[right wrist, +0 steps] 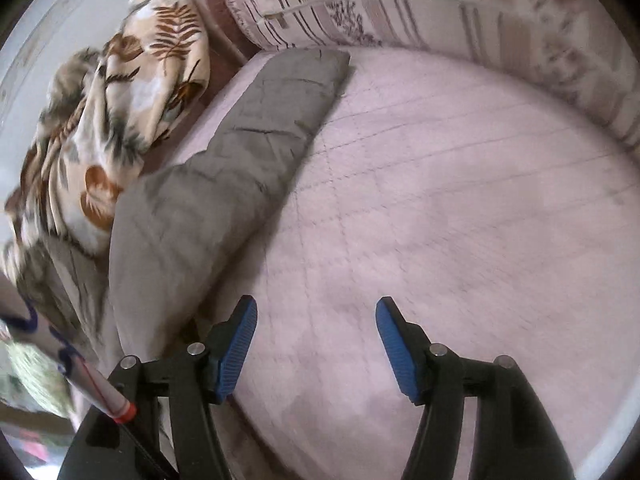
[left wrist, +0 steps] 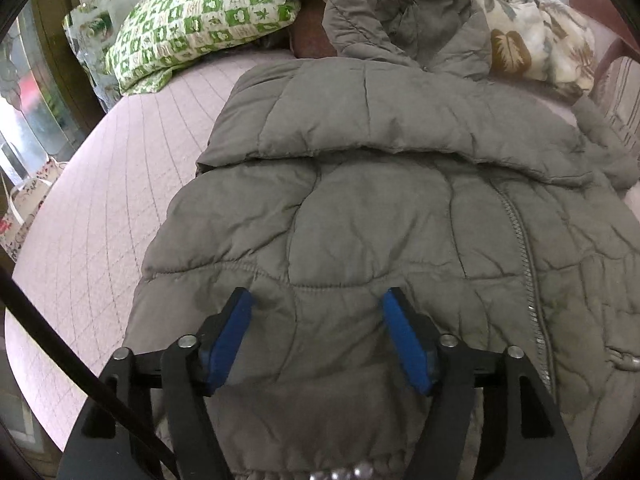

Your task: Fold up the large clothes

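Observation:
A grey quilted puffer jacket (left wrist: 380,200) lies spread on the pink bed cover (left wrist: 100,208), its hood (left wrist: 404,20) bunched at the far end and its zipper (left wrist: 528,264) running down the right side. One sleeve is folded across the chest. My left gripper (left wrist: 318,300) hovers open just over the jacket's lower body, blue pads apart, nothing pinched between them. In the right wrist view the jacket's other sleeve (right wrist: 240,152) stretches out flat to the left. My right gripper (right wrist: 316,308) stands open over bare pink cover (right wrist: 440,220), to the right of that sleeve.
A green-and-white checked pillow (left wrist: 200,20) lies at the bed's far left. A leaf-print quilt (right wrist: 120,120) is heaped beside the hood. A striped bolster (right wrist: 400,4) runs along the bed's far side. A window and a bag are at the left edge.

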`<state>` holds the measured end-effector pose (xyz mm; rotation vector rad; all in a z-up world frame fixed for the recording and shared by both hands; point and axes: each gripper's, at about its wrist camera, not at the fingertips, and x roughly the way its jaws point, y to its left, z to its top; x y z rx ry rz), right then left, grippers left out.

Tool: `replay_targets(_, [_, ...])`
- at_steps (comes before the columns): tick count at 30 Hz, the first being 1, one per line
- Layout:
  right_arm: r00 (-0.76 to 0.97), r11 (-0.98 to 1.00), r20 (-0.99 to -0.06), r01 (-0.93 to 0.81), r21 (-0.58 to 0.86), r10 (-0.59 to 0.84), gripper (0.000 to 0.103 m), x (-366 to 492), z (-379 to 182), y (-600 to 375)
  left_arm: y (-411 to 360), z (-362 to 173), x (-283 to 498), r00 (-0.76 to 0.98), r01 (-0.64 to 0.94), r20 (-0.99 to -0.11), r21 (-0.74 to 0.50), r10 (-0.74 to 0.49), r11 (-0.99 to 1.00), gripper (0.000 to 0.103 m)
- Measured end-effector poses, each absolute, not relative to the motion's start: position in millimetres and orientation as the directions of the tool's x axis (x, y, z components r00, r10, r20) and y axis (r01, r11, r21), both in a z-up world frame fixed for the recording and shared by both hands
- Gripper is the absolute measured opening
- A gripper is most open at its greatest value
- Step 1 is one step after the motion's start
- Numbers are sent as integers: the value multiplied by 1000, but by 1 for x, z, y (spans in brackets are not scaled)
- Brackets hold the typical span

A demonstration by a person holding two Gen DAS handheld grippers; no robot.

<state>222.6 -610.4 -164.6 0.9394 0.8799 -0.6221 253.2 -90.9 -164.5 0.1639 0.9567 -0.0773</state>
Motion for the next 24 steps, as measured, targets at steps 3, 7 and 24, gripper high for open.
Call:
replay_targets(3, [556,429,-830,762,486,-47,67,244,-178,-627,-95,-168,257,594,123,-804,132,34,984,78])
replay_targets(7, [586,424,-810,738,525,-18,67,279,-195,-645,-102,-173,259,620,111,-781,175,70,978,82])
replay_targets(24, [574,488,-804,753,442,-156,9,330,-142,-697,-105,-175,264,625,101,-776,187,84,977,87])
